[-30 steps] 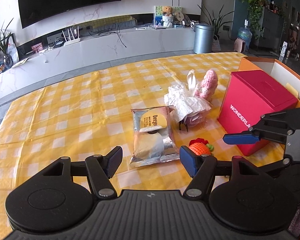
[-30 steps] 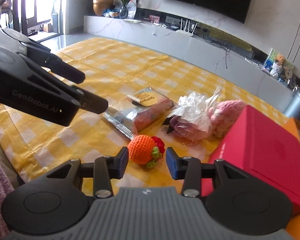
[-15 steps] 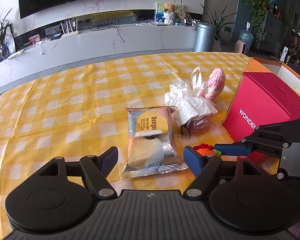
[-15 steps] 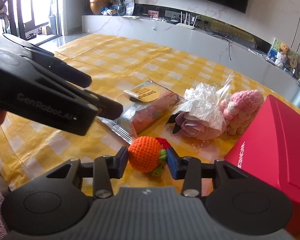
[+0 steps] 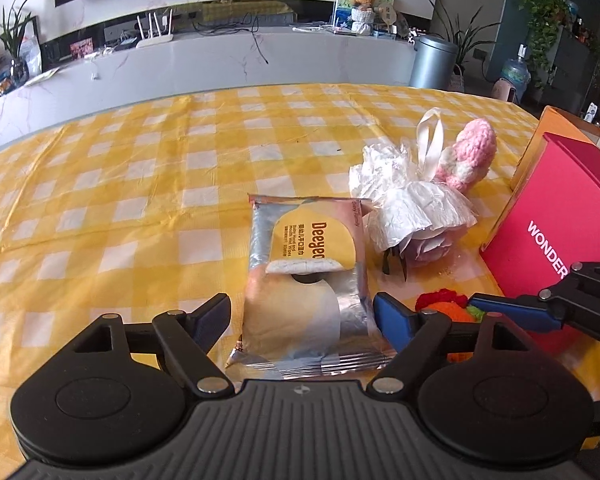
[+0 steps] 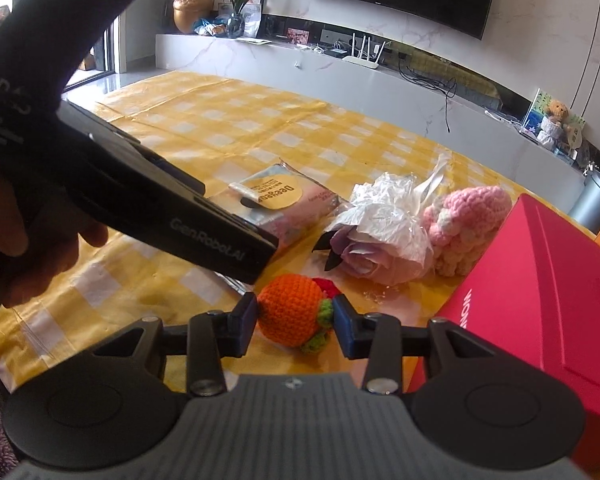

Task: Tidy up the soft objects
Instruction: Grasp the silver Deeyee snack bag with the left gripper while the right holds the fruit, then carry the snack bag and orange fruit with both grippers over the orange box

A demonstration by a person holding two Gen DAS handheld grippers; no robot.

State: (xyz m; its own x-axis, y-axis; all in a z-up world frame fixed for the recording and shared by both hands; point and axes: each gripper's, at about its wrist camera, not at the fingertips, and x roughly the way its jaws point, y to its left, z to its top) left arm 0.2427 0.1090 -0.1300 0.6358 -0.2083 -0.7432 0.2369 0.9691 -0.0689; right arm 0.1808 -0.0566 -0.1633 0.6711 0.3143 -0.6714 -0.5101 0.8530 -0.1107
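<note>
An orange crocheted fruit (image 6: pixel 292 314) with a green and red top lies on the yellow checked tablecloth. My right gripper (image 6: pixel 294 320) has one finger on each side of it, touching or nearly so; the fruit shows partly in the left wrist view (image 5: pixel 446 308). A silver and yellow wet-wipe pack (image 5: pixel 306 288) lies between the open fingers of my left gripper (image 5: pixel 302 314), which is open around its near end. A wrapped purple rose (image 6: pixel 374 242) and a pink crocheted toy (image 6: pixel 466 226) lie beyond.
A red box (image 6: pixel 540 300) stands at the right, close to the right finger. An orange-rimmed bin (image 5: pixel 556 128) is behind it. The left gripper's body (image 6: pixel 140 192) crosses the right wrist view at the left. The tablecloth (image 5: pixel 140 184) stretches far left.
The right gripper has moved forward and narrowed around the orange fruit. The left gripper has moved forward, its fingers now on either side of the wipe pack.
</note>
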